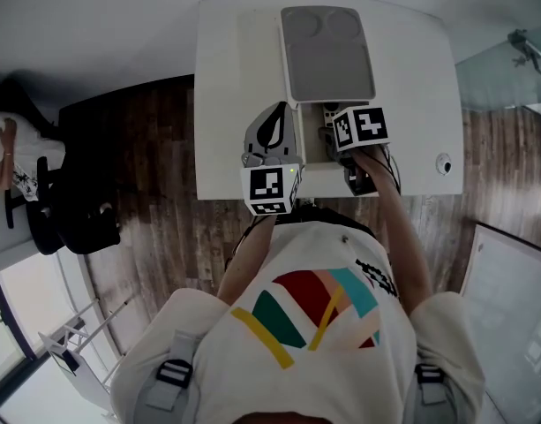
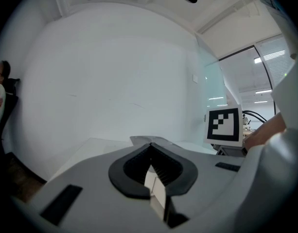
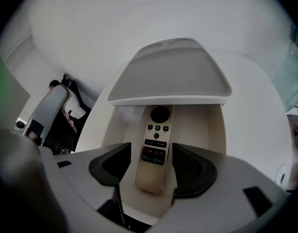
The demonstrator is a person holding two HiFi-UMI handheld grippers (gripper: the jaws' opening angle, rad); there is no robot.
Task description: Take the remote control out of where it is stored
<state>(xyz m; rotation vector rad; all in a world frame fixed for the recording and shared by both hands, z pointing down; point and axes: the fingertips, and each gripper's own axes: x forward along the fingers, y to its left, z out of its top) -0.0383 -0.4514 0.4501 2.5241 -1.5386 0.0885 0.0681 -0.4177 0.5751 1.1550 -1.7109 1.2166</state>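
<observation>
A cream remote control (image 3: pixel 156 147) lies flat in an open white storage box (image 3: pixel 213 125), its far end under the grey lid (image 3: pixel 170 72), which is slid back. My right gripper (image 3: pixel 151 168) is open, one jaw on each side of the remote's near end. In the head view the box (image 1: pixel 311 153) and lid (image 1: pixel 327 56) stand on the white table, with the right gripper (image 1: pixel 330 138) over the box opening. My left gripper (image 1: pixel 281 111) is at the box's left side. It is shut (image 2: pixel 151 161) on a thin white edge (image 2: pixel 156 191), apparently the box's wall.
The white table (image 1: pixel 411 78) stands against a white wall, with a small round object (image 1: pixel 443 164) near its right front corner. Dark wooden floor lies around it. A black chair (image 1: pixel 67 210) stands at the left, and a glass partition is on the right.
</observation>
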